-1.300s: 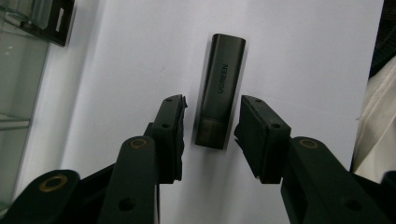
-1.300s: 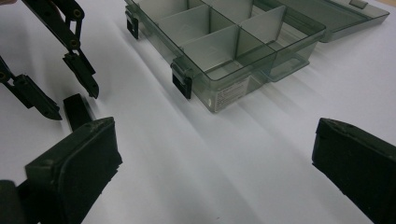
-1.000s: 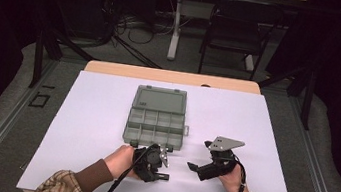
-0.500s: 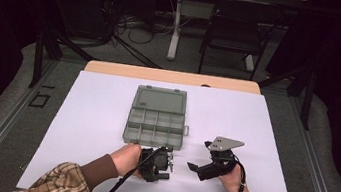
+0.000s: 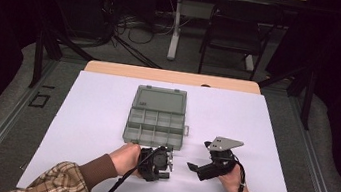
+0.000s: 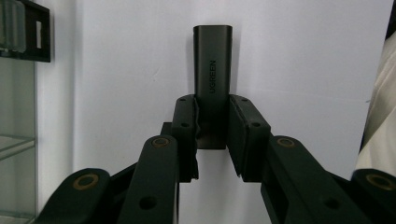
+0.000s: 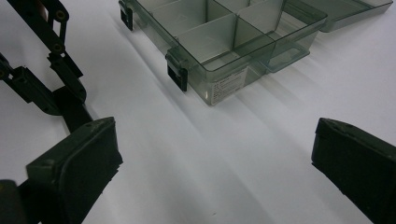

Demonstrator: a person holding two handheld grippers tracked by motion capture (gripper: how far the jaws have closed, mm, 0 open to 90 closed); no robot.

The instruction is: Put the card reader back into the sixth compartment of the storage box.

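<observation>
A small black block marked UGREEN (image 6: 213, 70) lies on the white table between the jaws of my left gripper (image 6: 212, 109). Both pads press on its sides, so the gripper is shut on it. In the high view the left gripper (image 5: 168, 162) sits low near the front edge and points right. My right gripper (image 5: 194, 168) faces it from the right and stands open. Its pads (image 7: 79, 163) are wide apart with bare table between them. A clear grey compartment box (image 5: 154, 126) with its lid folded back lies just behind both grippers.
The white sheet (image 5: 265, 124) covers the table. The box's latched front corner (image 7: 219, 84) is close ahead of the right gripper, and its edge (image 6: 16, 116) shows left of the left gripper. Chairs and cables stand beyond the far edge.
The left gripper has edged slightly to the right, and its forearm reaches farther in. The right gripper has stayed put.
</observation>
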